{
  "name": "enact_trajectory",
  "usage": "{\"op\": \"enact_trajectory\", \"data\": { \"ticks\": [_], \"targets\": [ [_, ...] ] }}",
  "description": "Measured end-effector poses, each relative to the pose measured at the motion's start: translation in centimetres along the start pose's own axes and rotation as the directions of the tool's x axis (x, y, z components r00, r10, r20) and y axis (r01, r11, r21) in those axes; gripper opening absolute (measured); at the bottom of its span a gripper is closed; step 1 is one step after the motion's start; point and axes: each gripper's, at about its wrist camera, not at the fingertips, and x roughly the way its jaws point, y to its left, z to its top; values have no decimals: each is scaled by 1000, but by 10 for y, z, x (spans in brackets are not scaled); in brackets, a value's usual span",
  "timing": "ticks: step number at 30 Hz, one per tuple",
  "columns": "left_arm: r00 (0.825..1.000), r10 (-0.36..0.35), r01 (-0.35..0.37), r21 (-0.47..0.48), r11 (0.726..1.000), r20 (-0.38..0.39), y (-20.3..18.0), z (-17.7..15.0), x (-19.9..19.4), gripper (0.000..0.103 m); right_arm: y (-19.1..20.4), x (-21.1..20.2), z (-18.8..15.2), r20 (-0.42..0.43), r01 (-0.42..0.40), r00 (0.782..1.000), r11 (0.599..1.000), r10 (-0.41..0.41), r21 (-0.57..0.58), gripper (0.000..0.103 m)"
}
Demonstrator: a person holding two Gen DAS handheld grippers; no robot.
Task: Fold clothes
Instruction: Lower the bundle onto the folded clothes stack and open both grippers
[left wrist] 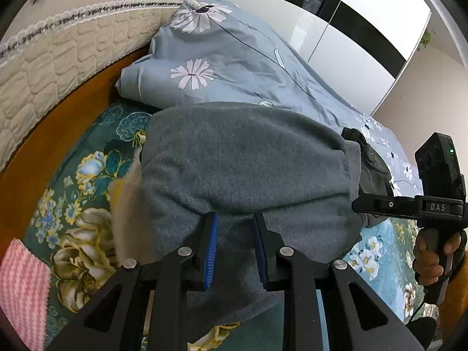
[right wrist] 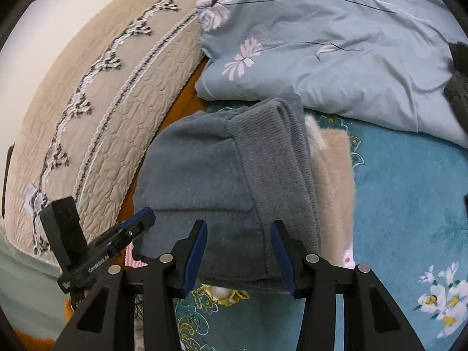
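**A:** Teal flowered blanket (left wrist: 87,175) on a bed, then. What is nearest?

**B:** Left gripper (left wrist: 235,219). Its fingers (left wrist: 211,248) stand narrow, and grey cloth runs through the gap. Both blue pad faces show bare, so I judge nothing is pinched. Right gripper (right wrist: 239,228) has its fingers wide, either side of the same cloth, and they do not press it either.

**A:** And the cloth itself?

**B:** It is a grey jumper (left wrist: 248,161), lying on the blanket directly ahead of and under both sets of tips. Its long axis runs across the left view. Its ribbed band (right wrist: 272,161) is at the right gripper's end and runs away from those fingers. Each hand is at the near edge, left at the plain end, right at the band. Any next fold probably turns on that edge being carried away from the person.

**A:** What lies beyond?

**B:** A beige fluffy garment (right wrist: 333,175) sits partly under the jumper. Behind it is a blue-grey duvet (left wrist: 234,58) with daisies, then a quilted cushion (left wrist: 58,67).

**A:** Any writing?

**B:** "DAS" (left wrist: 438,206) on the right gripper's body. On the left one, small print reads, I think, "GenRobot.AI" (right wrist: 98,263).
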Motion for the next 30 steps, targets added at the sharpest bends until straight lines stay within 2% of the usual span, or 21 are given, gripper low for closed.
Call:
{"op": "enact_trajectory", "data": {
  "ticks": [8,11,17,19,20,21,25,30],
  "targets": [
    [999,-36,35,-55,998,-8,8,-1,8,24,-3,13,-1,-14,56,998,998,-56,-4,49],
    [1000,-21,21,-62,998,-9,7,0,8,24,0,1,-4,26,37,999,999,-36,-26,49],
    [1000,4,-5,-94,996,-11,7,3,9,24,2,-37,-33,116,37,993,995,-26,-90,50],
    [1000,22,-23,-99,995,-11,4,3,10,24,-4,-41,-49,124,68,991,993,-55,-101,53],
    [999,35,-35,-101,994,-10,3,3,10,25,-9,-41,-58,120,89,990,990,-76,-109,59],
    [999,44,-45,-102,994,-8,1,3,11,25,-14,-39,-69,113,113,988,987,-100,-118,60],
    [997,81,-81,-93,992,3,-9,2,13,39,-40,-31,-111,91,174,982,982,-168,-70,60],
    [978,207,-207,-6,978,20,-34,-3,14,46,-35,-24,-145,110,225,971,965,-211,-134,60]
  ]
}}
